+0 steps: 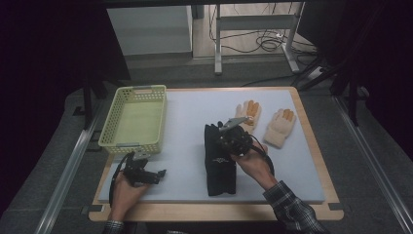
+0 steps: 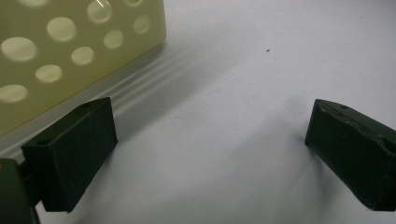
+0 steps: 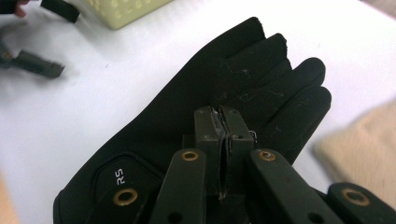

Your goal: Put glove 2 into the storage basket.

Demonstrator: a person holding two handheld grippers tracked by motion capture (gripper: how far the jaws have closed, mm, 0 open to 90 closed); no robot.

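white tabletop (image 1: 185, 122) holds a black glove (image 1: 219, 168) at its middle. the right gripper (image 3: 222, 116) has its jaws pinched tight on a fold of that glove. the left gripper (image 1: 158, 174) rests wide, empty, beside the yellow basket (image 1: 134, 117). lifting slowly should keep the fabric from slipping.

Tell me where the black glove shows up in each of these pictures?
High view: the black glove lies at the table's centre, under the right gripper.
Left gripper view: not in it.
Right gripper view: it spreads across the middle, behind the closed fingers.
Shared landmark: the yellow basket, at the table's left in the high view, top left in the left gripper view, top edge in the right gripper view.
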